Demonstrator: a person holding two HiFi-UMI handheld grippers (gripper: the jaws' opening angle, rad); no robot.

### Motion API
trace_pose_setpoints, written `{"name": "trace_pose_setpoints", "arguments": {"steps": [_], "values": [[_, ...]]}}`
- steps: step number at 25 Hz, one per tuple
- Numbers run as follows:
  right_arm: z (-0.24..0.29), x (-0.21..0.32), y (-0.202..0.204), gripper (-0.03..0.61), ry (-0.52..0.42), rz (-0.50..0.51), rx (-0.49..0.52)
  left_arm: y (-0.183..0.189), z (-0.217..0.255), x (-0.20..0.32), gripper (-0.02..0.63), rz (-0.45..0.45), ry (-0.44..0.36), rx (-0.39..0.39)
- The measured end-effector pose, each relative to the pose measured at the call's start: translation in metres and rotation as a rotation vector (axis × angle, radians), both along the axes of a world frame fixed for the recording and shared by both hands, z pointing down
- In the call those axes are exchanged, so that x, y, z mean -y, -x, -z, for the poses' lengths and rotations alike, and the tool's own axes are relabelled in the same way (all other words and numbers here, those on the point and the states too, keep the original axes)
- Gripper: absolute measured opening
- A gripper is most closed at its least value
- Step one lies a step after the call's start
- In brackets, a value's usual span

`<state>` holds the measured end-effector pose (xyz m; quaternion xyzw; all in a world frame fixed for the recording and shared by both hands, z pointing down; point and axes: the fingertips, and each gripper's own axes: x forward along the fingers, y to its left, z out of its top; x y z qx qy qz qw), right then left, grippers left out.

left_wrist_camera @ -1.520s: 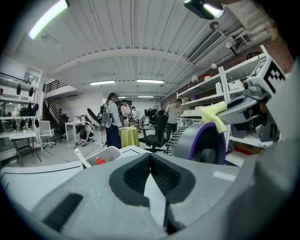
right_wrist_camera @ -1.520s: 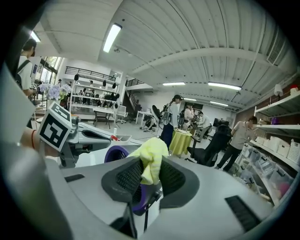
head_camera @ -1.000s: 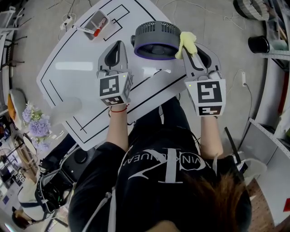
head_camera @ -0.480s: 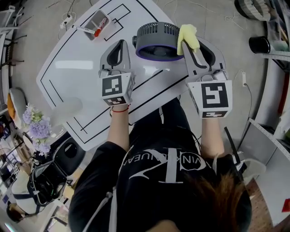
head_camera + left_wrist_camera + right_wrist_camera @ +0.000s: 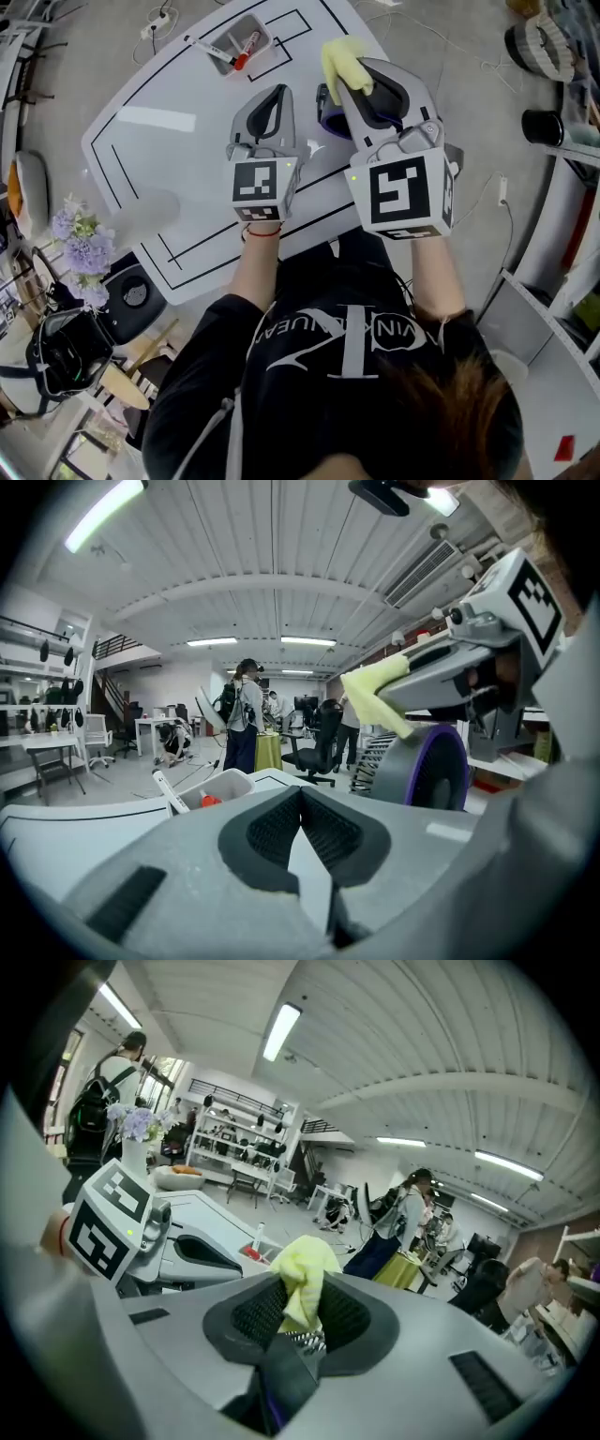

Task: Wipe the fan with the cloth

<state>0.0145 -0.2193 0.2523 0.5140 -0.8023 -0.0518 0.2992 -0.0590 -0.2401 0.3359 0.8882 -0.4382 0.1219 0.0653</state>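
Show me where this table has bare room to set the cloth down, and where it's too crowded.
Free: the broad left stretch of the table, between the marker tray and the left gripper, down to the near-left corner. Crowded: the far right side, where the fan sits under the right gripper and its cloth.

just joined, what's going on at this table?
A person stands at a white table with black lines, with a handheld gripper in each hand. The right gripper is shut on a crumpled yellow cloth and holds it over the top of a round grey fan with a purple ring. Whether the cloth touches the fan isn't clear. The left gripper is shut and empty beside the fan.
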Motion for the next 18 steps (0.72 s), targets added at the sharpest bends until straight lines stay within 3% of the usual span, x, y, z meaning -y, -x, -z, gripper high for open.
{"name": "trace_pose_setpoints", "arguments": {"steps": [11,18], "values": [[-0.043,0.026,0.032,0.089,0.162,0.164,-0.386,0.013,-0.007,0.014,0.007,0.030,0.001,0.006],[-0.041,0.024,0.016,0.087,0.177,0.141,-0.345,0.012,-0.009,0.017,0.007,0.044,0.007,0.017]]}}
